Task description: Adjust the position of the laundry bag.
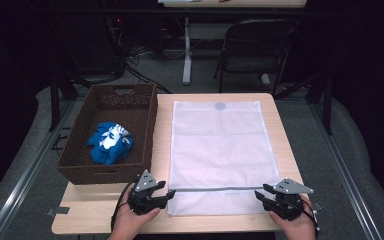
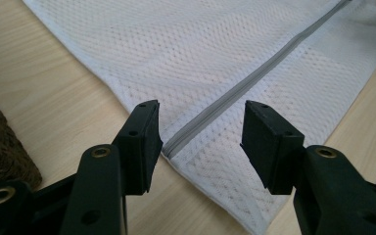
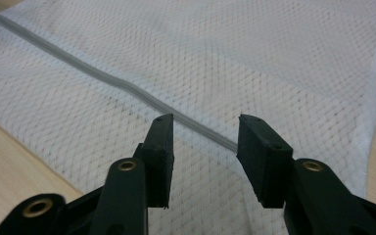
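Note:
A white mesh laundry bag [image 1: 220,150] lies flat on the table, with a grey zipper [image 1: 215,189] running across its near end. My left gripper [image 1: 166,196] is open at the bag's near left corner; in the left gripper view the zipper's end [image 2: 174,144] sits between its jaws above the mesh bag [image 2: 200,54]. My right gripper [image 1: 261,193] is open at the near right corner, straddling the zipper [image 3: 127,85] over the mesh [image 3: 254,54]. A crumpled blue and white cloth [image 1: 110,142] lies inside the brown wicker basket [image 1: 150,122].
The wicker basket stands on the table's left side, its edge visible at the left of the left gripper view [image 2: 0,147]. The wooden table [image 1: 280,120] ends just behind the bag. A folding chair [image 1: 252,47] and cables stand on the floor beyond.

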### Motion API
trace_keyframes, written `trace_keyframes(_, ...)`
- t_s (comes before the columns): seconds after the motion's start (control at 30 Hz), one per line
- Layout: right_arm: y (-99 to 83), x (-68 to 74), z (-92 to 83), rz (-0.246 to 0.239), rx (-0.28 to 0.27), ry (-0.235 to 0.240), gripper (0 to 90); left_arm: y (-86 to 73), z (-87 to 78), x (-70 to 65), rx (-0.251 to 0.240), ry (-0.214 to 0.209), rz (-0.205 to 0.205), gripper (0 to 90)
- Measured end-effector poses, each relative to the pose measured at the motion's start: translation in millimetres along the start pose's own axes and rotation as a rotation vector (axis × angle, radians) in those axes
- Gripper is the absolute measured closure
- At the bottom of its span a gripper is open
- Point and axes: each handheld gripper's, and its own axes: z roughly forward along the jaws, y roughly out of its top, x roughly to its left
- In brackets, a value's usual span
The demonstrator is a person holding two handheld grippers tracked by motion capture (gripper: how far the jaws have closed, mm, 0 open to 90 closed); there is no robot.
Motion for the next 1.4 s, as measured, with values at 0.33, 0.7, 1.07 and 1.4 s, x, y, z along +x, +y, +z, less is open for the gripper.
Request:
trace_keyframes(0.33, 1.2, -3.6, 1.0, 0.005, 0.028, -0.024, 57.1, -0.4, -1.6, -2.7, 0.01, 0.006, 0.01, 53.5)
trace_keyframes(0.7, 1.2, -6.6, 0.3, 0.004, 0.057, -0.028, 61.6, 2.0, 3.1, -6.8, 0.039, 0.004, 0.037, 61.8)
trace_keyframes(1.07, 2.4, -17.0, 1.5, 0.023, 0.053, -0.061, 66.2, 14.4, 12.3, -7.7, 0.043, 0.009, 0.022, 66.9)
trace_keyframes(1.4, 2.6, -23.7, 5.9, 0.031, 0.063, -0.07, 64.1, 23.5, 28.7, -8.4, 0.056, 0.005, 0.004, 59.1)
